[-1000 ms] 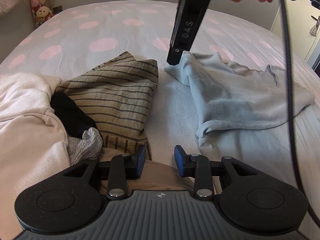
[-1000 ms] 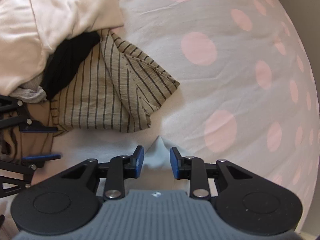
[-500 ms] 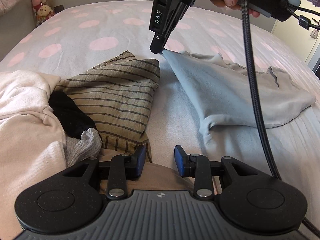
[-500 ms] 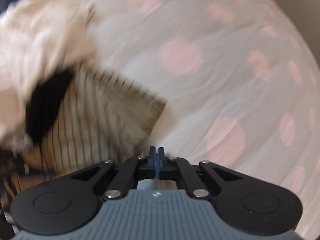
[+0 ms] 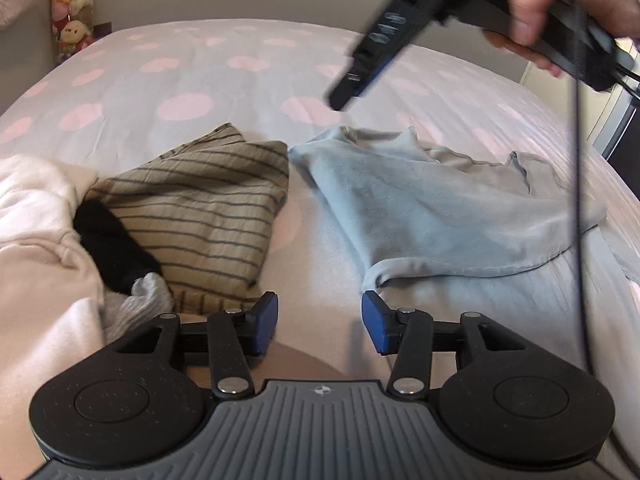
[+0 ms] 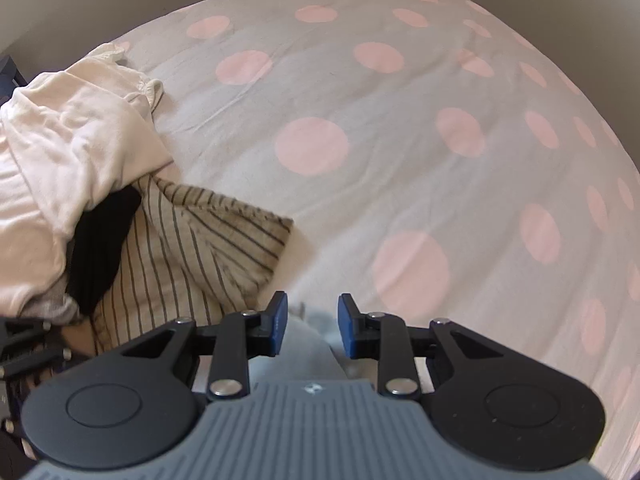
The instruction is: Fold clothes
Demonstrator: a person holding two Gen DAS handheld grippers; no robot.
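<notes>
Pale blue fabric, the garment (image 5: 432,208) you are folding, lies spread on the right half of the bed (image 5: 224,80), its near edge rolled into a small curl and its far left corner resting just beside the striped garment (image 5: 208,208).

Your left tongs (image 5: 319,326) sit low at the near edge of the bed with their blue pads parting. Only bedsheet shows in the gap, and the curled hem of the blue garment lies just beyond the right pad, not gripped.

Your right tongs (image 5: 340,100) hang in the air above the far left corner of the blue garment, blurred, pointing down and to the left, with your hand (image 5: 568,4) wrapped round the handle at the upper right. In the right wrist view those tongs (image 6: 312,326) are opening; a tip of blue cloth (image 6: 316,344) shows below the gap, but the pads do not press on it.

The striped garment is folded into a rough square to the left of the blue one. Further left, a black piece (image 5: 112,248) and a grey piece (image 5: 140,304) are tucked under a cream-white heap (image 5: 36,240). The sheet is pale with pink dots.
</notes>
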